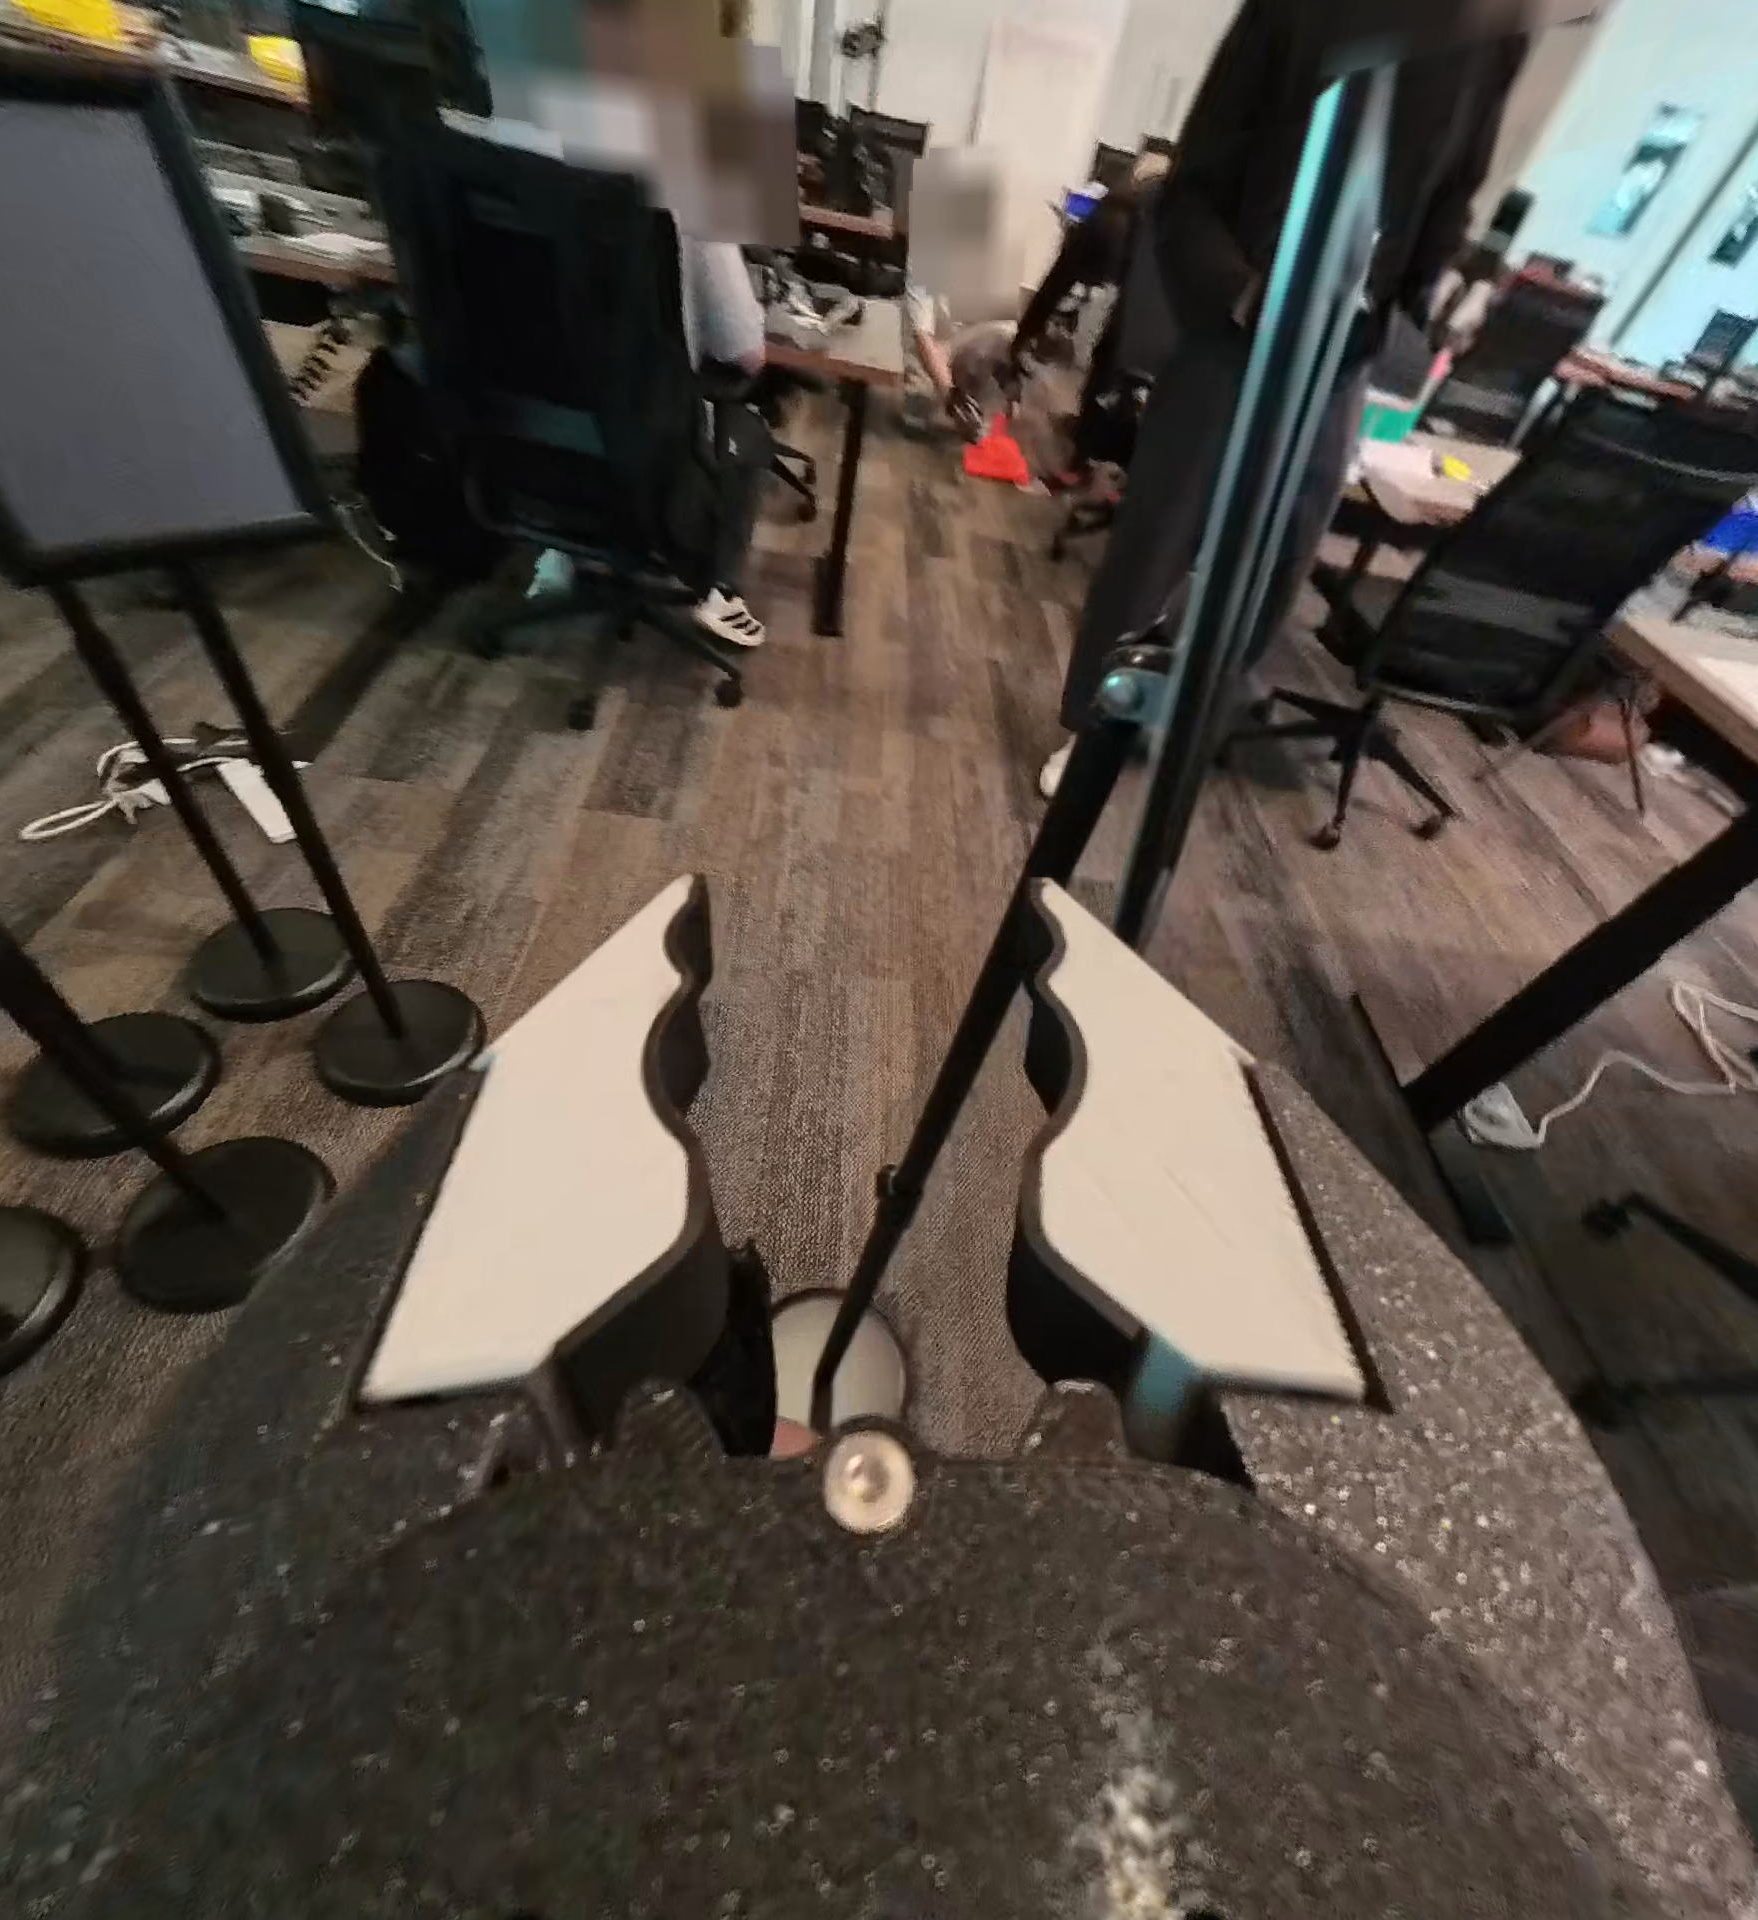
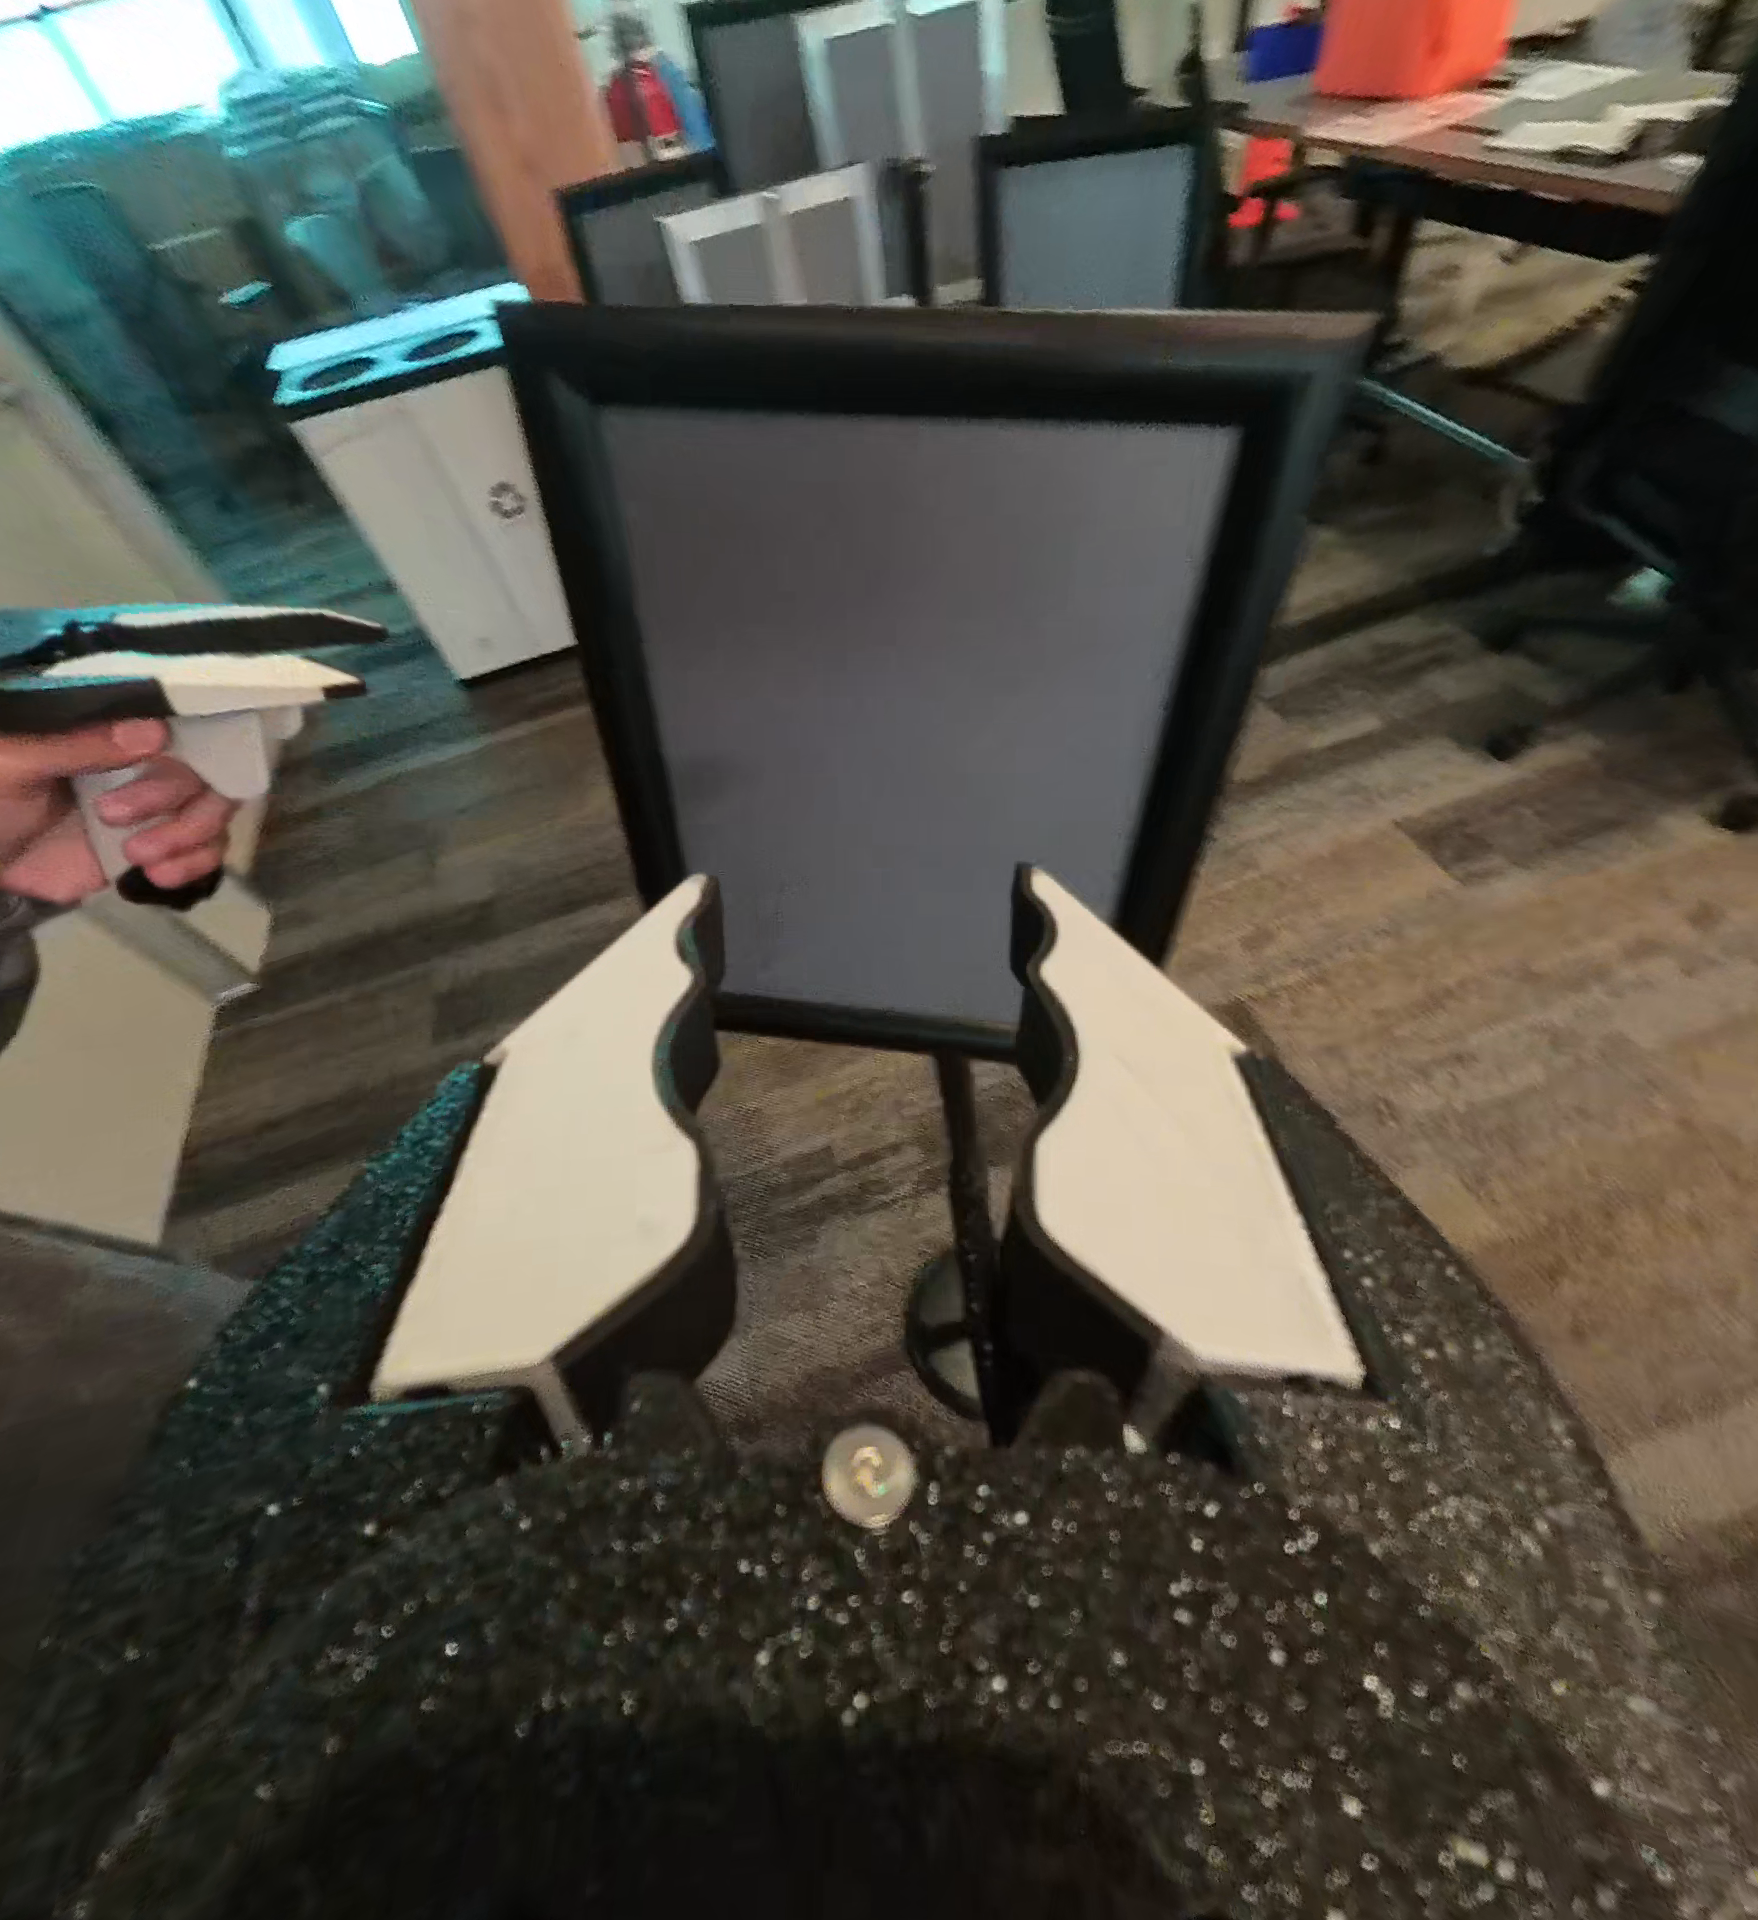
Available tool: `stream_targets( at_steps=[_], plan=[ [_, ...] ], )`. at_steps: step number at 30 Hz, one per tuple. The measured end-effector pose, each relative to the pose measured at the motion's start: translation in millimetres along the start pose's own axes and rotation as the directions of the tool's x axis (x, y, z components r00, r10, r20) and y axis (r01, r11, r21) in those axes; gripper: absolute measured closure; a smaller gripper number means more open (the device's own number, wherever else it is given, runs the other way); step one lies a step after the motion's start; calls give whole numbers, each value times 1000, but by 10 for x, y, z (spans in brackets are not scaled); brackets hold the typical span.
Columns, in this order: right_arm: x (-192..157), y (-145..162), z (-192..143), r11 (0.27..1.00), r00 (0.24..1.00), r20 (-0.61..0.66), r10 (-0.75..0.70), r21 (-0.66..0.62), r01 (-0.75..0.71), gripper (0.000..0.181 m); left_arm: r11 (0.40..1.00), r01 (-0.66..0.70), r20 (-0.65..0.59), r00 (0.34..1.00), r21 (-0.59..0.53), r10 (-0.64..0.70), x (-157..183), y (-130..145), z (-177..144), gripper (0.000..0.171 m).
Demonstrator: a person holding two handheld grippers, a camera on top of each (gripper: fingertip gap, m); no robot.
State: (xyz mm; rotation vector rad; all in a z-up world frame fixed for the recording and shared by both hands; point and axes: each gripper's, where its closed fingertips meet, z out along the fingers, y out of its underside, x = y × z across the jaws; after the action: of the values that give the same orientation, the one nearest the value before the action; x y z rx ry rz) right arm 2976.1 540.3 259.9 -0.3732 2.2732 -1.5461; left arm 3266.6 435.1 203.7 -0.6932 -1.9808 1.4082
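The right gripper (image 2: 864, 914) is held level before a black-framed sign holder with a blank grey panel (image 2: 916, 686), which stands on a thin black pole (image 2: 963, 1143) rising from a round black base (image 2: 942, 1340) on the grey-brown carpet-tile floor (image 2: 1477, 1091). Its white fingers (image 2: 584, 1174) stand apart with nothing between them; the frame's lower edge shows in the gap beyond the tips, with no contact visible. To the left of that sign holder, the left gripper (image 2: 361, 660) is seen side-on in a person's hand (image 2: 44, 810), pointing toward the frame but well apart from it. In its own view the left gripper (image 1: 870, 904) has its fingers (image 1: 563, 1164) spread and holding nothing; a slanted thin black rod (image 1: 968, 1039) crosses the gap close to the right-hand finger, though whether it touches cannot be told. Behind the sign holder stand a white two-hole recycling bin (image 2: 428, 468) to its left and further framed grey panels (image 2: 1093, 223). A cluster of black round-based stands (image 1: 231, 1039) occupies the floor left of the left gripper, with black office chairs (image 1: 563, 395) and a wooden surface on black legs (image 1: 1748, 717) farther off.
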Motion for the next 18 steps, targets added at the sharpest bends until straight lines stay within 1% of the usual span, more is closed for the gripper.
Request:
stream_targets(
  at_steps=[1, 3, 4, 7, 8, 10, 12, 15, 18],
  plan=[
    [-78, 8, 72, 1000, 1000, 30, -8, 6, 7, 123, 1000, 23, 14, 1000, 20, -23, 120, -18, -125, 109],
    [-164, 41, 183, 999, 999, 33, -31, 14, 30, 111, 997, 59, 38, 997, 43, -60, 366, 6, -344, 106],
    [-224, 60, 219, 999, 998, 45, -37, 20, 36, 110, 997, 63, 50, 997, 37, -65, 493, 44, -437, 103],
    [-356, 171, 246, 999, 998, 47, -44, -14, 45, 98, 999, 52, 63, 997, -2, -51, 927, 135, -684, 91],
    [-400, 208, 226, 999, 998, 46, -40, -24, 41, 95, 999, 46, 80, 996, -4, -46, 1045, 144, -764, 91],
    [-491, 294, 150, 998, 999, 40, -31, -59, 33, 86, 998, 56, 103, 993, 1, -56, 1246, 173, -877, 91],
    [-540, 365, 14, 996, 1000, -2, -28, -87, 28, 85, 995, 95, 131, 987, -23, -91, 1427, 257, -923, 90],
    [-645, 467, -261, 995, 999, -39, 4, -97, -8, 82, 988, 135, 173, 978, -77, -120, 1696, 434, -970, 83],
    [-713, 666, -524, 994, 997, -78, 9, -110, -17, 81, 979, 175, 230, 962, -107, -146, 1970, 613, -1013, 81]
  ],
)
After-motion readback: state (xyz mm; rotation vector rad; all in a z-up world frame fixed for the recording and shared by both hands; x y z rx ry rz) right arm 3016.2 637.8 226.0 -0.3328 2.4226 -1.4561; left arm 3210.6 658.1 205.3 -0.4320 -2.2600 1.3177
